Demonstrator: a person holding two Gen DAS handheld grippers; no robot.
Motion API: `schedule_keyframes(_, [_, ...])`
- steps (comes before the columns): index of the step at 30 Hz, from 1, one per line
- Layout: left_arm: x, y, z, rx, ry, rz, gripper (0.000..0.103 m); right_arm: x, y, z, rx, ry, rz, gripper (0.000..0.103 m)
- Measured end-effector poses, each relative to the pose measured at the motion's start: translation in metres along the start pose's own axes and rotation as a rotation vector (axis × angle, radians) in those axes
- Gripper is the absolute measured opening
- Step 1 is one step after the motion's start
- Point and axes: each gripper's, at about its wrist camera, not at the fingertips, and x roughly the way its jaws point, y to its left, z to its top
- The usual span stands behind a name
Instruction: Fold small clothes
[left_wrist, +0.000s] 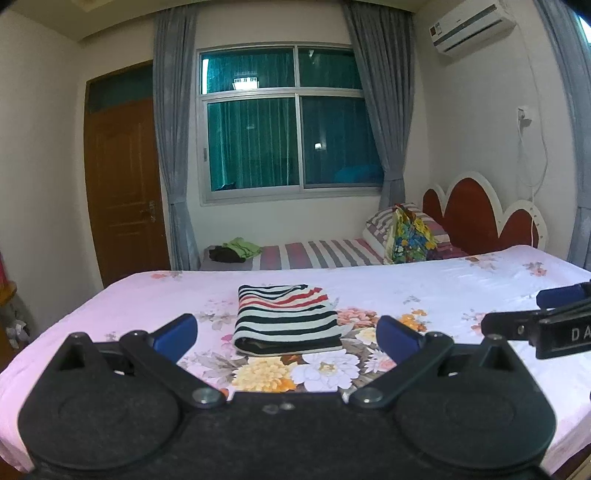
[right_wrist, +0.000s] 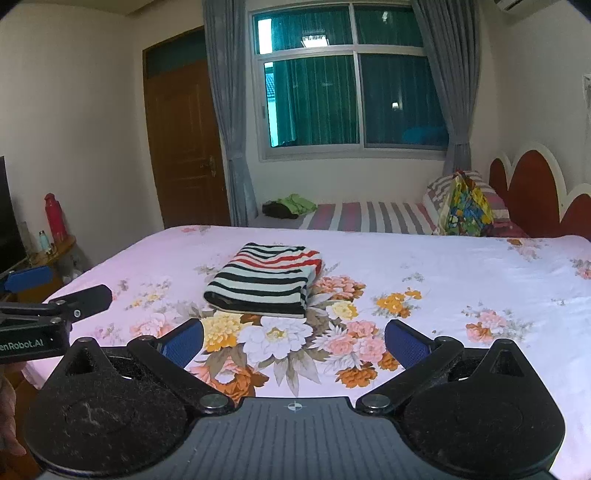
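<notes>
A folded garment (left_wrist: 286, 317) with black, white and red stripes lies flat on the pink floral bedsheet (left_wrist: 461, 291); it also shows in the right wrist view (right_wrist: 266, 280). My left gripper (left_wrist: 286, 338) is open and empty, held back from the garment's near edge. My right gripper (right_wrist: 293, 345) is open and empty, a little nearer than the garment and to its right. The right gripper shows at the right edge of the left wrist view (left_wrist: 546, 314); the left gripper shows at the left edge of the right wrist view (right_wrist: 55, 295).
A second bed with a striped sheet (left_wrist: 317, 253) stands behind, holding green and dark clothes (left_wrist: 234, 249) and a colourful bag (left_wrist: 408, 236). A red headboard (left_wrist: 476, 214) is at the right. A red bottle (right_wrist: 55, 218) stands on a side table at the left.
</notes>
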Motion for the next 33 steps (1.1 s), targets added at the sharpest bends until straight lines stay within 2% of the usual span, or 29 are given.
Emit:
schedule_keyframes(15, [-0.014,0.004,0.0,-0.013,-0.001,0.01,0.102,-0.008,-0.002,0.005,-0.002,-0.01,0.002,0.103])
schedule_keyframes(33, [-0.014,0.001,0.0,-0.017,0.001,0.013,0.102,-0.014,-0.013,0.005,-0.004,-0.004,0.002,0.103])
